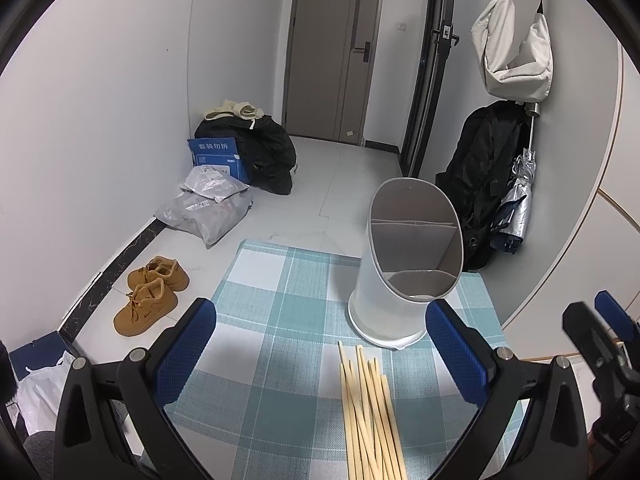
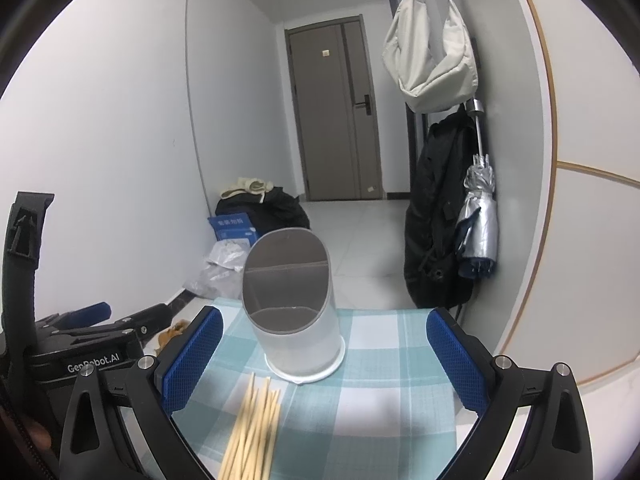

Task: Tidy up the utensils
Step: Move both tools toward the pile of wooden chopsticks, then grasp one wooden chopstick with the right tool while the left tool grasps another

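From the left wrist view, the left tool (image 1: pixel 320 344) hangs wide open above the checked tabletop (image 1: pixel 280 280), gripping nothing, with a loose bundle of wooden chopsticks (image 1: pixel 370 412) lying between its blue fingers (image 1: pixel 186 350) and pointing toward the white utensil holder (image 1: pixel 404 264), which stands upright just beyond their tips. The sticks lie fanned and crossed, so closing on them could catch only a few and scatter the rest; some might roll off the near edge of the cloth. The holder looks light and tall with a slanted mouth and an inner divider, so a stick poked against its rim or wall could likely tip or push it toward the far edge. The right tool (image 1: pixel 608 320) sits close at the right margin, and the two could bump if both reach for the bundle. From the right wrist view, the right tool (image 2: pixel 324 354) is likewise spread wide and empty, the chopsticks (image 2: pixel 252 428) lie left of centre between its fingers, and the utensil holder (image 2: pixel 296 312) stands just past them. The left tool (image 2: pixel 92 320) is visible at the left edge; the same crowding risk applies. Long sticks gripped near one end may also swing and miss the opening.
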A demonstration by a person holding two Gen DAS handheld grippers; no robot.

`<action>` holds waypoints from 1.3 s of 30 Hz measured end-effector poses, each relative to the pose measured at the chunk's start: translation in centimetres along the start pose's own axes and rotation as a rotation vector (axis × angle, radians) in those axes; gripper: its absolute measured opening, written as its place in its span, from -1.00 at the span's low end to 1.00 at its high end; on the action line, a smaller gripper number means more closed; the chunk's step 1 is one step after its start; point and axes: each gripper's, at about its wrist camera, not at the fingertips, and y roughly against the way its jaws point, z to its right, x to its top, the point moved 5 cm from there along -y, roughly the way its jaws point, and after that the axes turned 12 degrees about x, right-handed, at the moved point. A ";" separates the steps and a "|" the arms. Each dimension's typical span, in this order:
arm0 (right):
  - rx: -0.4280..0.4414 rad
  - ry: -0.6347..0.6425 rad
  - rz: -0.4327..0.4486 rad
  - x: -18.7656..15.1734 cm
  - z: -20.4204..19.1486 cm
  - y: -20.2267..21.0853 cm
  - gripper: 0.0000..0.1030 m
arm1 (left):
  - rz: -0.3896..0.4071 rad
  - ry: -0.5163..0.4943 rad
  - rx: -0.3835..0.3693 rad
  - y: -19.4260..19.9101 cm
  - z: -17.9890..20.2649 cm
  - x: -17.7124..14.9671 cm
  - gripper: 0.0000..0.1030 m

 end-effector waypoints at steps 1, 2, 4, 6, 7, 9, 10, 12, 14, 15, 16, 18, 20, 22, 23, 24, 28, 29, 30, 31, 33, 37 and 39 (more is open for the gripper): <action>-0.002 0.000 -0.009 -0.2 0.0 -0.2 0.99 | -0.002 -0.002 0.001 -0.1 0.0 0.0 0.98; -0.004 0.002 -0.023 -0.4 -0.1 -0.5 0.99 | -0.007 -0.003 0.003 -0.3 0.0 0.0 0.98; -0.015 0.005 -0.057 -1.0 0.0 -1.3 0.99 | -0.025 0.005 -0.002 -0.7 -0.3 0.0 0.98; -0.010 -0.004 -0.113 -1.8 0.2 -2.5 0.99 | -0.038 0.020 -0.007 -1.1 -0.9 0.1 0.98; -0.005 -0.015 -0.153 -2.4 0.4 -3.3 0.97 | -0.047 0.029 -0.009 -1.3 -1.3 0.2 0.98; 0.003 -0.056 -0.254 -3.8 0.7 -4.4 0.94 | -0.065 0.045 -0.008 -1.8 -2.0 0.2 0.98; 0.021 -0.067 -0.274 -4.3 0.7 -5.1 0.88 | -0.075 0.054 -0.006 -2.0 -2.4 0.1 0.98; 0.042 -0.069 -0.325 -5.4 0.6 -6.5 0.76 | -0.096 0.069 0.000 -2.6 -3.2 0.1 0.98; 0.070 -0.046 -0.395 -6.7 0.1 -7.9 0.54 | -0.117 0.081 0.003 -3.3 -3.8 0.1 0.98; 0.078 -0.035 -0.445 -7.4 -0.2 -8.6 0.50 | -0.128 0.086 0.006 -3.7 -4.1 0.0 0.98; 0.086 -0.024 -0.488 -8.2 -0.4 -9.3 0.40 | -0.137 0.091 0.013 -4.0 -4.4 0.1 0.98; 0.089 -0.007 -0.560 -9.5 -0.6 -10.5 0.25 | -0.151 0.104 0.019 -4.6 -4.9 0.2 0.98; 0.094 0.017 -0.616 -10.5 -0.5 -11.8 0.10 | -0.166 0.125 0.021 -5.1 -5.5 0.3 0.98; 0.064 0.061 -0.660 -11.2 0.0 -12.8 0.02 | -0.183 0.141 0.027 -5.6 -5.9 0.3 0.98; 0.071 0.070 -0.675 -11.5 -0.2 -13.3 0.00 | -0.195 0.151 0.026 -5.8 -6.1 0.2 0.98; 0.071 0.075 -0.693 -11.5 -0.4 -13.3 0.00 | -0.204 0.161 0.023 -6.0 -6.2 0.2 0.98; 0.045 0.086 -0.740 -12.4 -0.5 -14.6 -0.06 | -0.227 0.181 0.036 -6.4 -6.7 -0.2 0.98; 0.037 0.077 -0.758 -12.7 -0.3 -15.0 -0.07 | -0.232 0.183 0.041 -6.6 -6.8 -0.2 0.98; 0.021 0.081 -0.762 -12.7 0.0 -15.3 -0.11 | -0.241 0.186 0.048 -6.8 -6.9 -0.3 0.98; 0.016 0.073 -0.756 -12.6 0.1 -15.5 -0.10 | -0.248 0.193 0.046 -6.9 -7.0 -0.4 0.98; -0.002 0.070 -0.787 -12.8 0.3 -16.0 -0.17 | -0.258 0.206 0.049 -7.1 -7.4 -0.4 0.98; -0.016 0.080 -0.811 -12.6 0.2 -16.5 -0.31 | -0.261 0.219 0.050 -7.0 -7.7 -0.4 0.98; -0.009 0.089 -0.810 -12.4 -0.1 -16.6 -0.39 | -0.260 0.216 0.052 -7.0 -7.8 -0.4 0.98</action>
